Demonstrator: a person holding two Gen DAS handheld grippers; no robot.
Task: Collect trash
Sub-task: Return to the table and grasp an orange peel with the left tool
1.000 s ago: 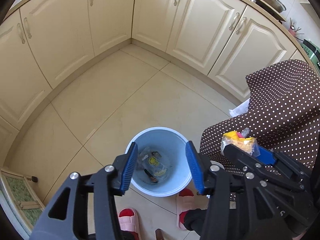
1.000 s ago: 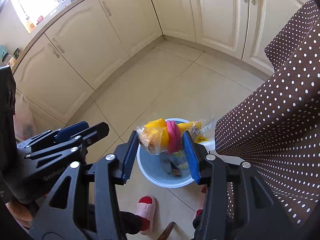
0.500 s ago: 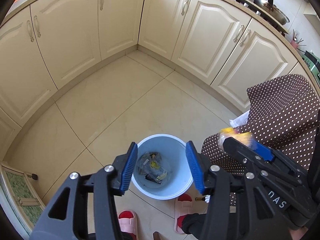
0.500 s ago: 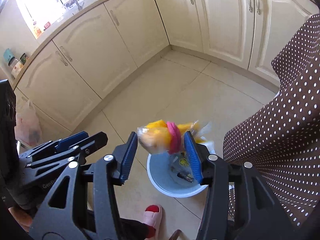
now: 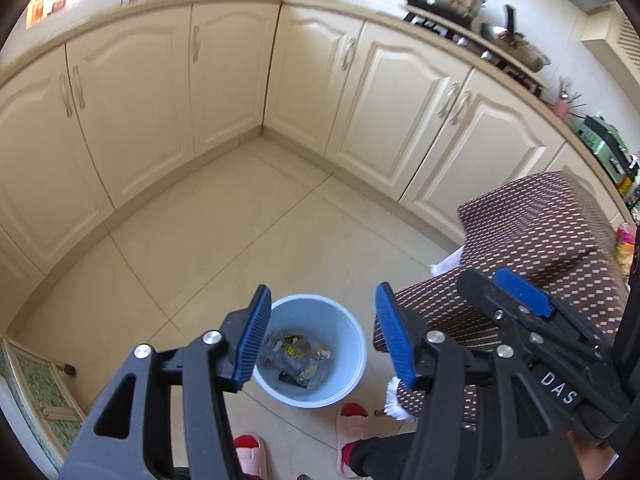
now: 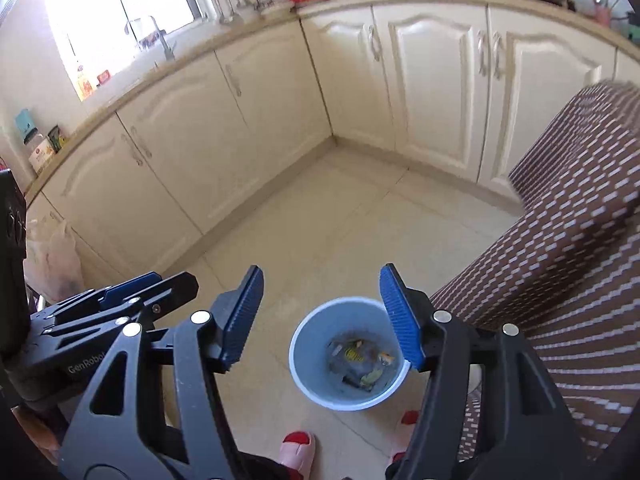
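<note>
The trash [image 6: 360, 364] lay as a crumpled heap of wrappers in the bottom of the pale blue bin [image 6: 304, 360], which stood on the tiled floor [image 6: 320, 220] in the lower centre of the right wrist view. The right tool [image 6: 320, 316] hung above it with its blue pads spread wide and nothing between them. The left tool [image 5: 320, 336] was likewise spread apart and empty, over the same bin [image 5: 352, 360]. To the right draped a brown dotted cloth [image 5: 540, 240]. Pink slippers [image 5: 352, 424] showed at the bottom edge, and cream cabinets [image 5: 400, 100] curved across the upper frame.
</note>
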